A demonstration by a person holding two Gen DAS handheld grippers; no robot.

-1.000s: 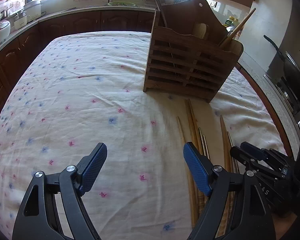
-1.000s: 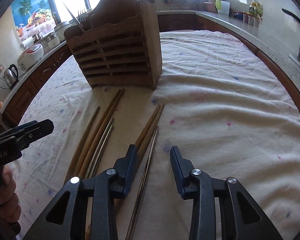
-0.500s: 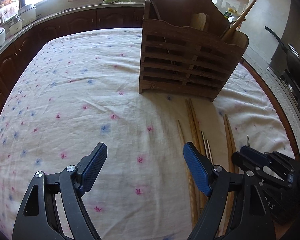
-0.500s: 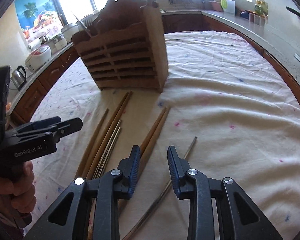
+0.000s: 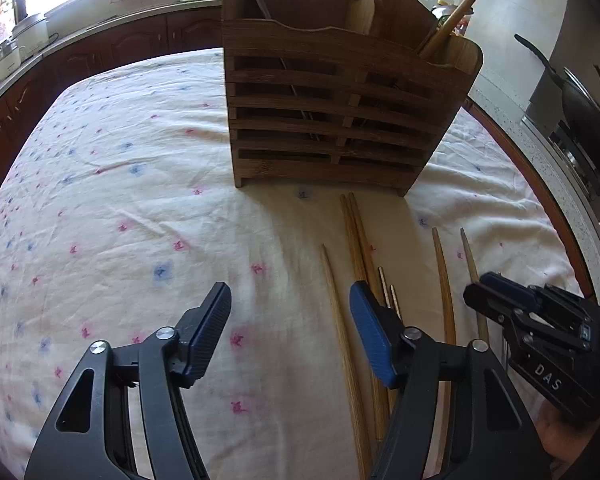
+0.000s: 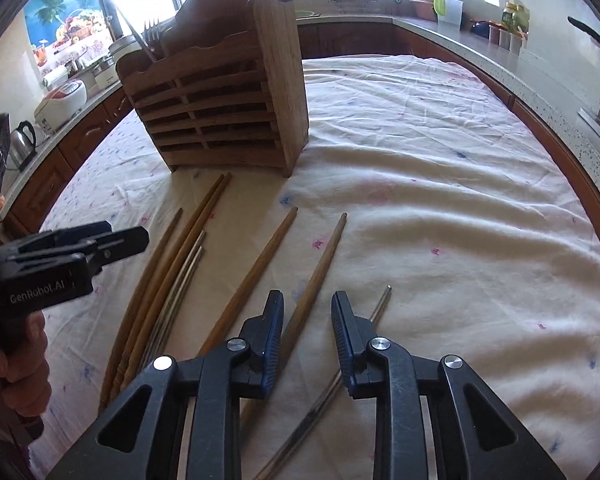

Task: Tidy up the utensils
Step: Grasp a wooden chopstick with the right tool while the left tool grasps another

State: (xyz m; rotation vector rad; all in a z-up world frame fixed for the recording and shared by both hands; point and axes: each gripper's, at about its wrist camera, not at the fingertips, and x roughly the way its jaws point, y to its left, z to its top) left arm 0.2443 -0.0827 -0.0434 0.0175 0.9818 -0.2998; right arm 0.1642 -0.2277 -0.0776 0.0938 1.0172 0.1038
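wooden chopstick (image 6: 312,276) now splayed between narrowing right gripper (image 6: 306,340) pads, unpinched — left gripper (image 5: 290,332) empty, narrowing

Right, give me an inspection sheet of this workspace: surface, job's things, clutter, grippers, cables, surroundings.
Surface: table under a wrinkled floral cloth.
Job's things: slatted wooden utensil holder standing upright, forks and other utensils already in it; loose wooden chopsticks and metal chopsticks lying in front of it.
Clutter: nothing seen.
Grippers: left gripper open over bare cloth, jaws have just been closing, nothing between them. Right gripper open, jaws have just been closing, one wooden chopstick between them, pads not pressing it; a single metal chopstick lies just to its right.
Cables: nothing seen.
Surroundings: kitchen counters, rice cooker, kettle, wok.
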